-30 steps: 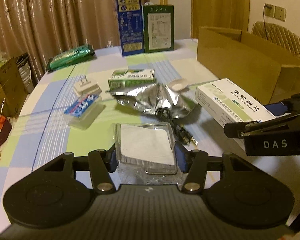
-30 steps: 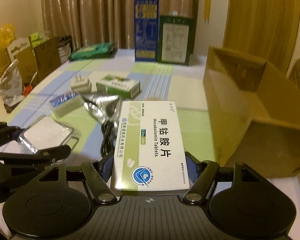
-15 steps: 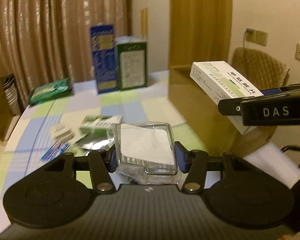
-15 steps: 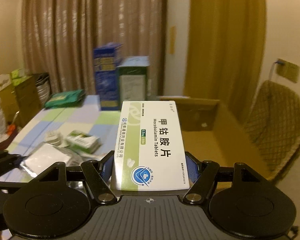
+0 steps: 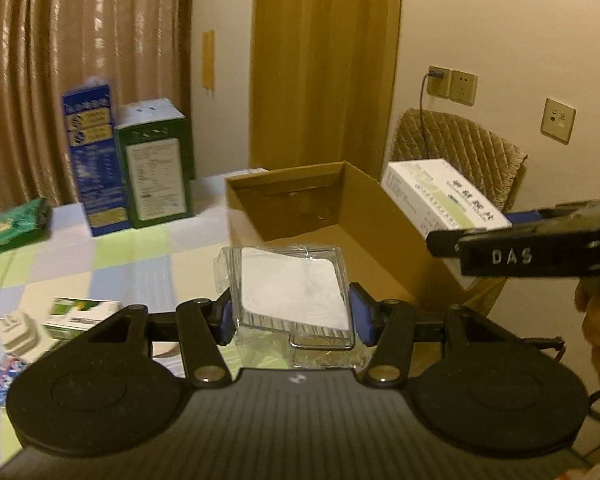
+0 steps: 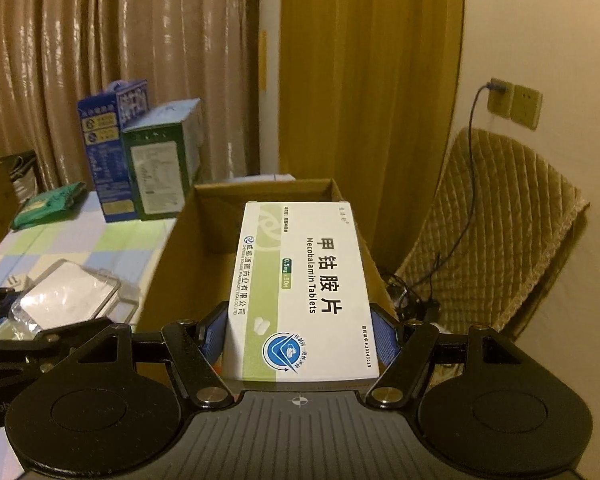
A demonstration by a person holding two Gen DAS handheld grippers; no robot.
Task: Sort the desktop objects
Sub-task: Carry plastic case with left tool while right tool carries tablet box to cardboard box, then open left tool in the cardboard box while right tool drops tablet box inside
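My left gripper (image 5: 290, 312) is shut on a clear plastic case with a white pad inside (image 5: 292, 288), held above the table just in front of the open cardboard box (image 5: 300, 208). My right gripper (image 6: 300, 336) is shut on a white and green Mecobalamin tablet box (image 6: 304, 280), held above the cardboard box (image 6: 188, 264). The tablet box (image 5: 440, 196) and the right gripper also show at the right of the left wrist view. The plastic case (image 6: 66, 294) shows at the lower left of the right wrist view.
A blue carton (image 5: 88, 160) and a green carton (image 5: 154, 168) stand at the table's far side. A green packet (image 5: 12, 226), a small green and white box (image 5: 80, 316), a white plug (image 5: 14, 332) and a blue pack (image 5: 2, 376) lie at left. A quilted chair (image 6: 500, 232) stands right of the box.
Both grippers have lifted their items off the table and swung right toward the cardboard box. The tablet box is now over the box opening, the plastic case near its front wall.
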